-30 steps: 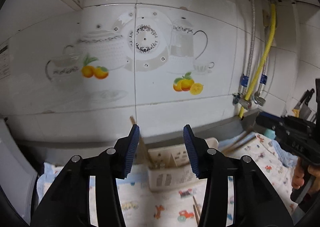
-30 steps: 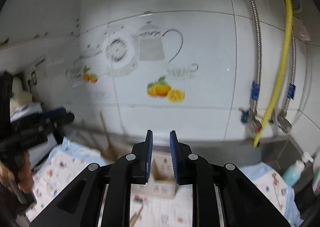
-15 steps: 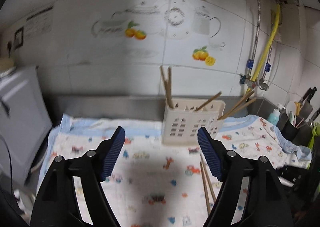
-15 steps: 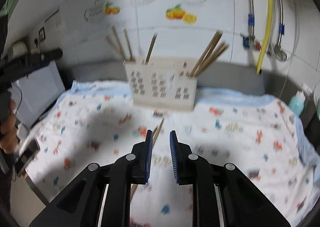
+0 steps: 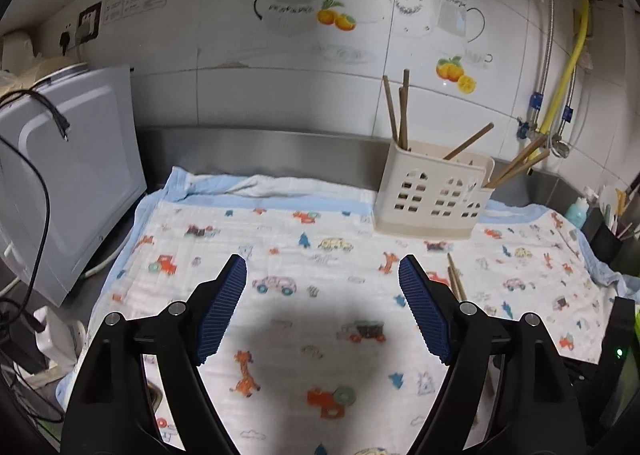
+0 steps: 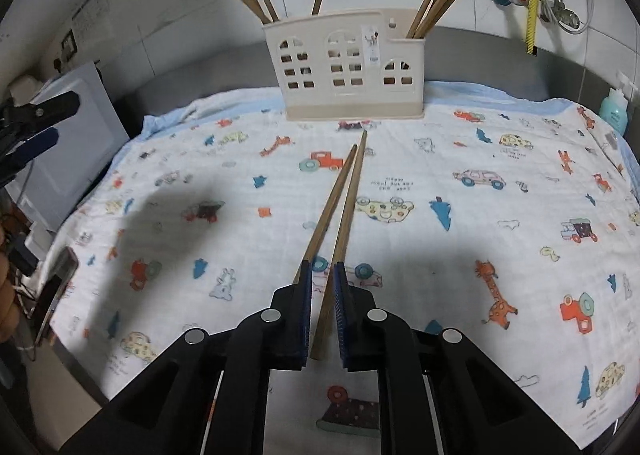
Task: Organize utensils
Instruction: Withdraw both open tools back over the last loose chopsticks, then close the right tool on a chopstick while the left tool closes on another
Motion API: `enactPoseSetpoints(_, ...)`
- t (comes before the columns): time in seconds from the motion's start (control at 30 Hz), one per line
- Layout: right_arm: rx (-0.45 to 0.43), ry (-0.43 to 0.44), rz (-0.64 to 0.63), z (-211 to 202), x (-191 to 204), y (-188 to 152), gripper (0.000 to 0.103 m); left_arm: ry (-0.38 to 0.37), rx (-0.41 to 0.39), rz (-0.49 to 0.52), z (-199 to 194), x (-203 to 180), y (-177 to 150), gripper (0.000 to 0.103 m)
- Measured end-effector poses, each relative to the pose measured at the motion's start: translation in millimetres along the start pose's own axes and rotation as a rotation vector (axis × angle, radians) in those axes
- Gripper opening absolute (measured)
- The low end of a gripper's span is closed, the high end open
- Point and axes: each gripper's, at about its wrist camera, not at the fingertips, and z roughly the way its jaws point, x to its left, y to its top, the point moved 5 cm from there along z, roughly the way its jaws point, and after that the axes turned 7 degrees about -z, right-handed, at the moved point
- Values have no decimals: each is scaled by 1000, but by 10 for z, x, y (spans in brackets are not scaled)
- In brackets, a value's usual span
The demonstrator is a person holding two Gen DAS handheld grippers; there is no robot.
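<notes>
Wooden chopsticks (image 6: 344,191), two of them, lie on the printed cloth (image 6: 460,215) in front of the cream holder (image 6: 344,67). The right gripper (image 6: 322,269) has narrowed its jaws almost together around one chopstick's near end. The left gripper (image 5: 322,275) has just been opening; its jaws stand wide apart, nothing between them.

2 loose chopsticks (image 6: 340,199), 1 holder (image 6: 344,67), 1 printed cloth (image 6: 480,215).
</notes>
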Motion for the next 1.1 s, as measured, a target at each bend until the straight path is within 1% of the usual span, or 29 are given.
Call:
enactPoseSetpoints(0.07, 5, -7, 8, 41, -6, -2, 8, 6, -1, 4, -3, 26, -25, 78)
enactPoseSetpoints(0.27, 22, -24, 26, 161, -23, 11, 8, -3, 7, -8, 1, 79, -61, 78)
enactPoseSetpoints(0.37, 37, -18, 39, 214, -36, 3, 8, 2, 11, -9, 17, 96, -76, 78)
enactPoseSetpoints(0.47, 50, -36, 39, 256, -48, -21, 8, -7, 23, -18, 42, 108, -106, 80)
enactPoseSetpoints(0.73, 65, -49, 43, 306, -55, -47, 8, -14, 45, -22, 78, 93, -175, 80)
enactPoseSetpoints(0.87, 64, -54, 36, 312, -50, -57, 8, -6, 55, -14, 98, 85, -206, 80)
enactPoseSetpoints(1.1, 62, -64, 25, 316, -39, -68, 8, -15, 73, -19, 119, 50, -267, 80)
